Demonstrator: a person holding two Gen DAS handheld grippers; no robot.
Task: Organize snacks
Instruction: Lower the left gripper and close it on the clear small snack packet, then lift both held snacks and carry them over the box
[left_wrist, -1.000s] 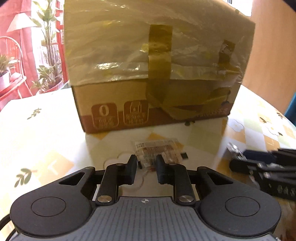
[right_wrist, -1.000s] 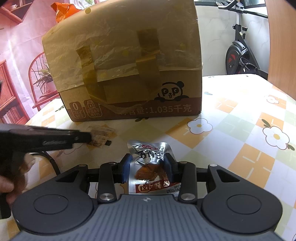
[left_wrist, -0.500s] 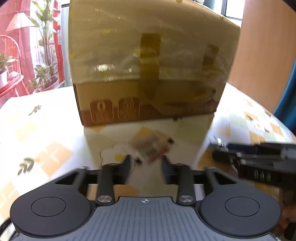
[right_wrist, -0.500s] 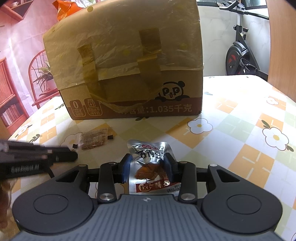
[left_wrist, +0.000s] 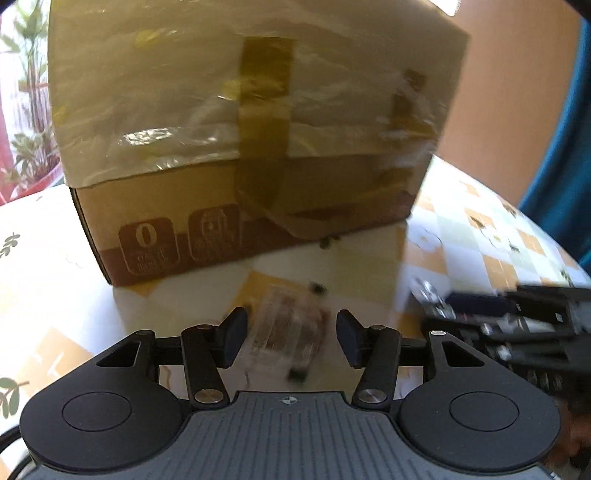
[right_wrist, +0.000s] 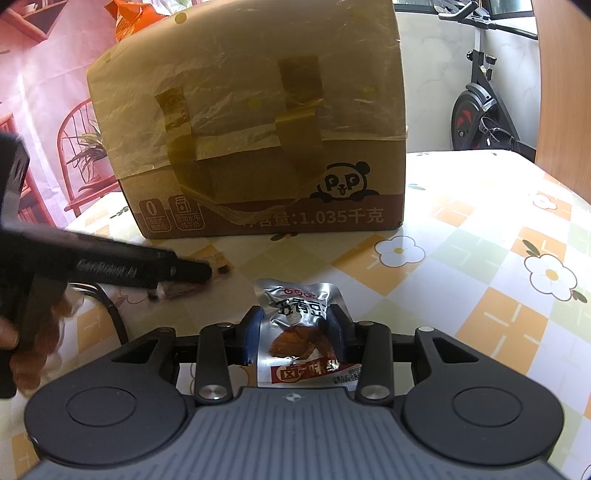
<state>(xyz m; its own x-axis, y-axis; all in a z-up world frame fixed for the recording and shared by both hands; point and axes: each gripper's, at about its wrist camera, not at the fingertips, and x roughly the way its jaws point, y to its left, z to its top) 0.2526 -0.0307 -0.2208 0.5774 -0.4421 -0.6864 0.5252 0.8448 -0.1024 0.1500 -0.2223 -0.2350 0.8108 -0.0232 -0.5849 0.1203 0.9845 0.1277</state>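
Observation:
A small clear-wrapped brown snack packet lies blurred on the flowered tablecloth, in front of the taped cardboard box. My left gripper straddles it with jaws opening, and a gap shows at each pad. In the right wrist view the left gripper reaches in from the left over that same packet. My right gripper is shut on a silver foil snack packet that holds brown pieces, low over the table. The right gripper also shows at the right edge of the left wrist view.
The box stands tall close ahead, with an orange bag poking out at its top. A person's hand grips the left tool. An exercise bike stands beyond the table's far right. Flowered tablecloth stretches to the right.
The left jaws, nearly together at the clear packet a second ago, have spread. That gripper drew back to the left, then came forward over the packet again. The right gripper kept still.

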